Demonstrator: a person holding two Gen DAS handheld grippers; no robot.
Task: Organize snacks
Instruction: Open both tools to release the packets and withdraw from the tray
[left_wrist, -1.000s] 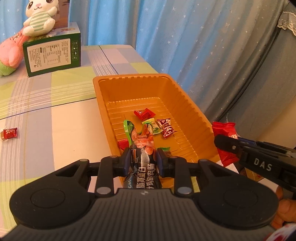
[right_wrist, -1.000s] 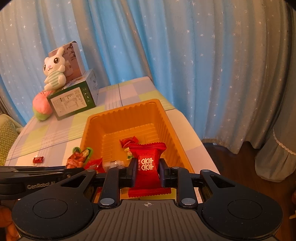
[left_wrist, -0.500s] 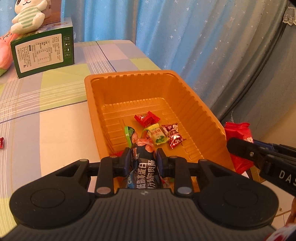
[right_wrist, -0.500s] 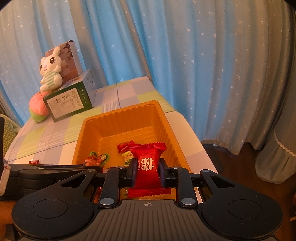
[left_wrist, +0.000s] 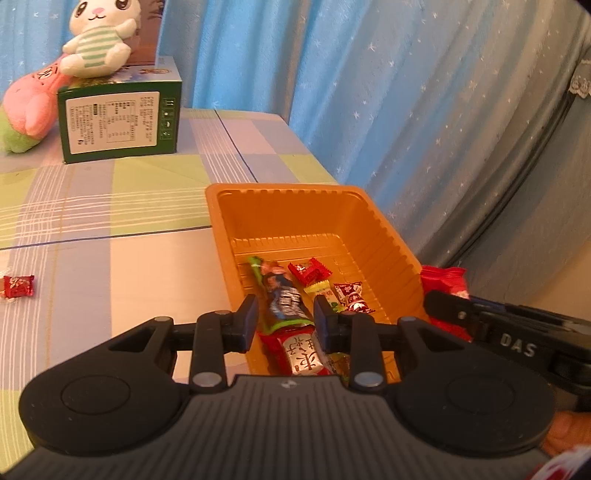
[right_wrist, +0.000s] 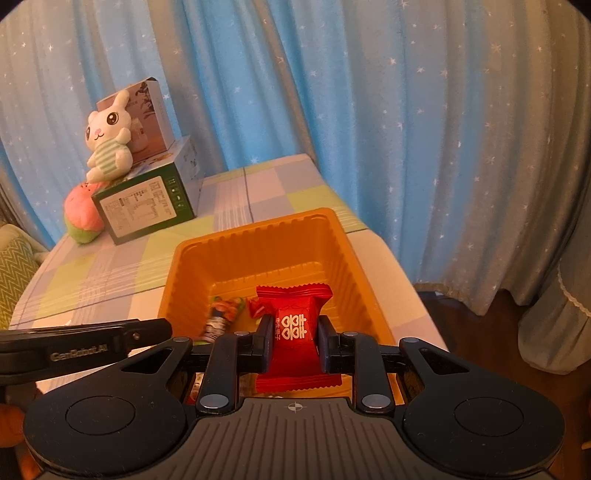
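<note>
An orange plastic tray (left_wrist: 221, 229) sits near the table's right edge. In it lie several wrapped candies (left_wrist: 308, 271) and a long dark snack stick (left_wrist: 282, 295) with a green edge. My left gripper (left_wrist: 284, 319) hovers over the tray's near end. Its jaws stand slightly apart, and the stick rests on the tray floor beyond the pads, free of them. My right gripper (right_wrist: 293, 339) is shut on a red candy packet (right_wrist: 295, 328) with white characters, held above the near part of the tray (right_wrist: 258, 229). The stick (right_wrist: 221, 317) also shows there.
One loose red candy (left_wrist: 16, 286) lies on the checked tablecloth at far left. At the back left are a green box (left_wrist: 118, 122), a plush rabbit (left_wrist: 99, 37) on top of it and a pink plush (left_wrist: 29, 110). Blue curtains hang behind, with floor beyond the table's right edge.
The left jaws have parted and the snack stick they held now lies in the tray. The left gripper has drawn back a little. The right gripper still holds the red packet and has shifted slightly.
</note>
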